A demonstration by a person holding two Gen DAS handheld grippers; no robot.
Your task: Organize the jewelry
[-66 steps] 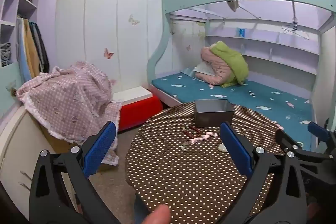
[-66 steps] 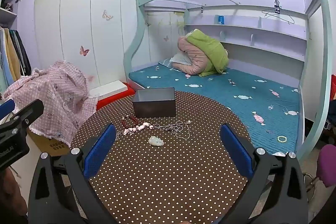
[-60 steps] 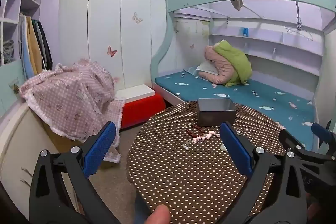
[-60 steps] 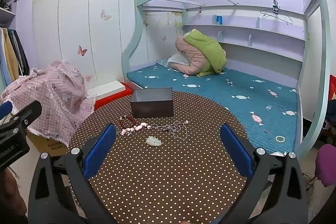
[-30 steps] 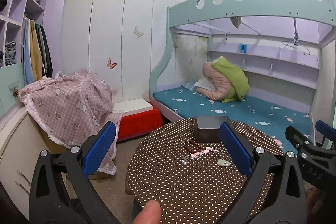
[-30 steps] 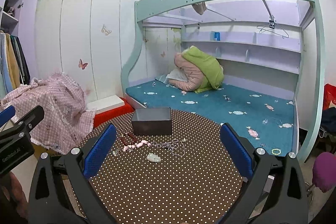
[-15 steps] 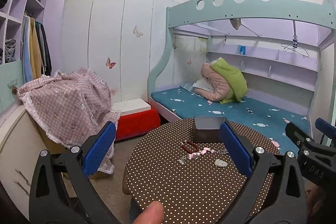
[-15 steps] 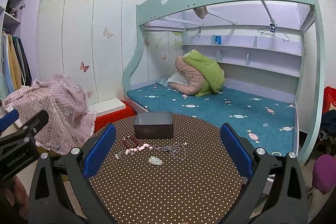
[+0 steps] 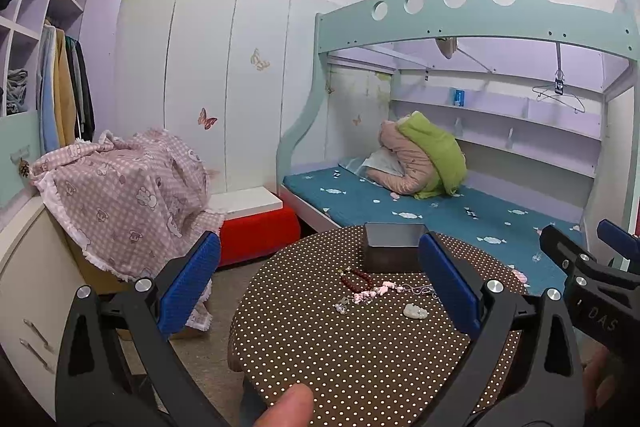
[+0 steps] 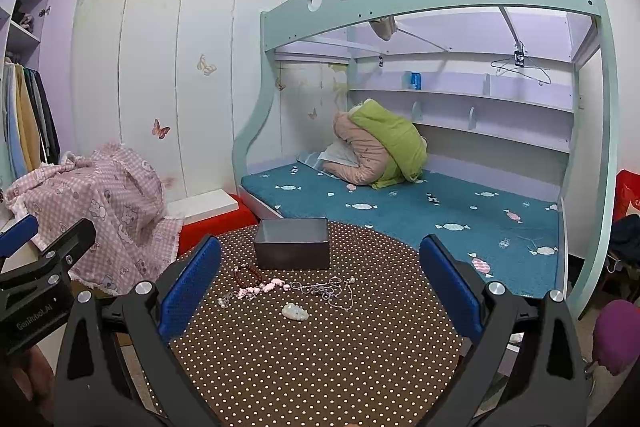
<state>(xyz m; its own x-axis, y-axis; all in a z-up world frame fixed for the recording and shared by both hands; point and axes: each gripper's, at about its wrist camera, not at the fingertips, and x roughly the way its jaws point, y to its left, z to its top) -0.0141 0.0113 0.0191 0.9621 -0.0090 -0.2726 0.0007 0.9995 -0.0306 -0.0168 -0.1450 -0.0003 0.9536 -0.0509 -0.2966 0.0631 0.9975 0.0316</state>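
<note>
Jewelry (image 10: 280,287) lies mid-table before the box (image 10: 292,243); both claws (image 9: 320,279) (image 10: 320,283) gape wide, empty.

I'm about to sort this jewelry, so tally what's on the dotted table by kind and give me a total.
Dark red bead bracelet: 1
Pink bead bracelet: 1
Silver chain necklace: 1
Pale jade pendant: 1
Small silver piece, too small to identify: 1
Grey box: 1
Total: 6

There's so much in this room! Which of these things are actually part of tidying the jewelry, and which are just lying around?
Part of the job: dark box, red bead bracelet, pink bead bracelet, silver chain, pale pendant, left gripper, right gripper.

Just lying about: pink checked blanket, folded quilt, hanger.
</note>
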